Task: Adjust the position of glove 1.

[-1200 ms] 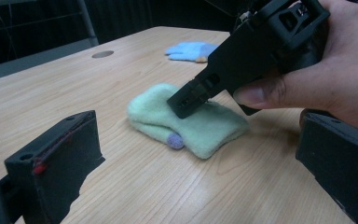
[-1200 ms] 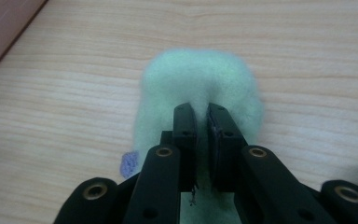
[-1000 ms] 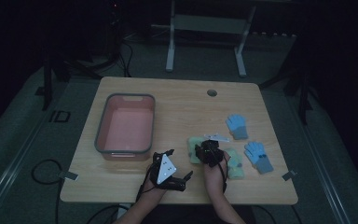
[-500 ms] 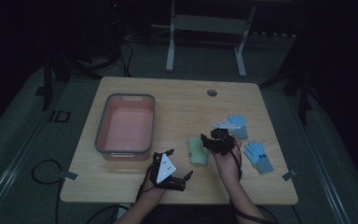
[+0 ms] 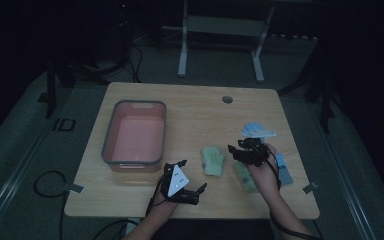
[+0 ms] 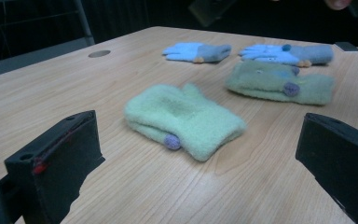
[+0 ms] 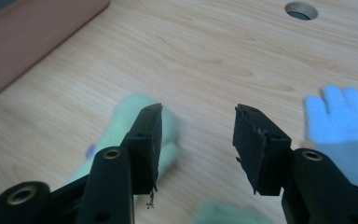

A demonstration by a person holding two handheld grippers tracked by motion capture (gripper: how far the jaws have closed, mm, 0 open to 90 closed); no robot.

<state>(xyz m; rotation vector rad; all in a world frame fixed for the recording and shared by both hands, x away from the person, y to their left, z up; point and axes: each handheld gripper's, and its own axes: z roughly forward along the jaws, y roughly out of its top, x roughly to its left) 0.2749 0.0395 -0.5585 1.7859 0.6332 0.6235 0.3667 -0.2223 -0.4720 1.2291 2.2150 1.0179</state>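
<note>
Two pale green gloves lie near the table's front, one [image 5: 213, 160] left of the other [image 5: 244, 176]. Two blue gloves lie beyond, one [image 5: 257, 130] farther off and one [image 5: 282, 167] by my right wrist. My right gripper [image 5: 240, 150] hovers above the table between the green and blue gloves. Its jaws have just been opening, and there is nothing between them [image 7: 198, 112]. The green glove [image 7: 121, 126] shows behind its left jaw and a blue glove [image 7: 340, 116] at its right. My left gripper [image 5: 192, 176] stands wide open, low at the front edge, facing the near green glove [image 6: 184, 119].
A pink tub [image 5: 134, 137] with a grey rim stands on the table's left half. A round cable hole [image 5: 227, 99] sits near the far edge. Bare wood lies between the tub and the gloves. A metal stand [image 5: 220, 30] is on the floor behind.
My right gripper has lifted off the green gloves and moved up and to the far right, with its jaws wider apart. The left gripper has stayed put.
</note>
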